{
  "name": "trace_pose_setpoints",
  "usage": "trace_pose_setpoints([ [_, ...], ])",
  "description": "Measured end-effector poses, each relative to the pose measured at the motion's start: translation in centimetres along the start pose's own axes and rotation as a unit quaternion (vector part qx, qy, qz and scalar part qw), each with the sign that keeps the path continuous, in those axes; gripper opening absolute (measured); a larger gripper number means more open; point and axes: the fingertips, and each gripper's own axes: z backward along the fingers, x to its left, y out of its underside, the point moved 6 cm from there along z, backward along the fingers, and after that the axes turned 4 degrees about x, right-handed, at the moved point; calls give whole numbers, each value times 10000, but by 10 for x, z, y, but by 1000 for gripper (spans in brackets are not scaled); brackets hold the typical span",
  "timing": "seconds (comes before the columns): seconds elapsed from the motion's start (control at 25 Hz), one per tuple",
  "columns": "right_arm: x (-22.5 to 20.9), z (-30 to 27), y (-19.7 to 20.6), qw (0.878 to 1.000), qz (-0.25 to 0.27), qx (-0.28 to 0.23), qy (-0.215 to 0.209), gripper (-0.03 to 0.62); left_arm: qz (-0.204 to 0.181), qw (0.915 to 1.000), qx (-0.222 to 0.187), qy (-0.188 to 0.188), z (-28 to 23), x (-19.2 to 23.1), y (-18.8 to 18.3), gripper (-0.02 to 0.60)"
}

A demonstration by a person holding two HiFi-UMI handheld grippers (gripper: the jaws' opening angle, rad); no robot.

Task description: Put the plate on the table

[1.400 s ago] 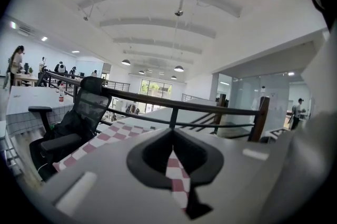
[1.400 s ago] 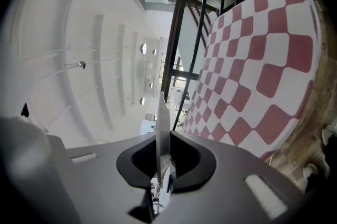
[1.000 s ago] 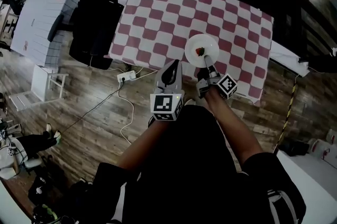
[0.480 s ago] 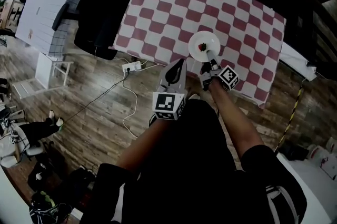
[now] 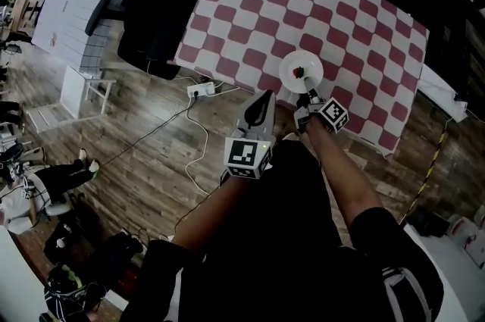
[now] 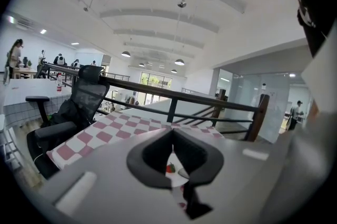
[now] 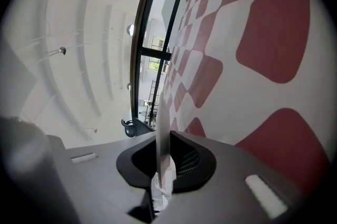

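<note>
Right gripper (image 5: 307, 95): jaws clamped on rim of white plate (image 5: 292, 64) | Plate: over near edge of checkered table (image 5: 303, 2), small red item (image 5: 299, 72) on it | Left gripper (image 5: 261, 97): jaws together, empty, beside table edge.

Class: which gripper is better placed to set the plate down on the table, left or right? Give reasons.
Right. The right gripper is shut on the rim of the plate, which hangs over the checked table. The left gripper is shut and holds nothing.

Plate (image 5: 291, 64) at near edge of the table (image 5: 341, 25).
</note>
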Motion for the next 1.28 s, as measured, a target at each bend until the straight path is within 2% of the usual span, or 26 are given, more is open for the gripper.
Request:
trace_pose_setpoints([
  [0.56, -21, -8, 14, 9963, -224, 185, 808, 23, -20, 9999, 70, -114, 13, 10, 10, 9],
  [0.8, -20, -8, 16, 9919, 44, 330, 1226, 40, -73, 9999, 73, -52, 23, 15, 9, 9],
  [1.0, -23, 2, 14, 9825, 337, 355, 1797, 46, -86, 10000, 13, -34, 33, 19, 6, 9],
  [1.28, -24, 24, 20, 9690, 740, 449, 2315, 67, -68, 10000, -26, 54, 50, 22, 7, 9],
])
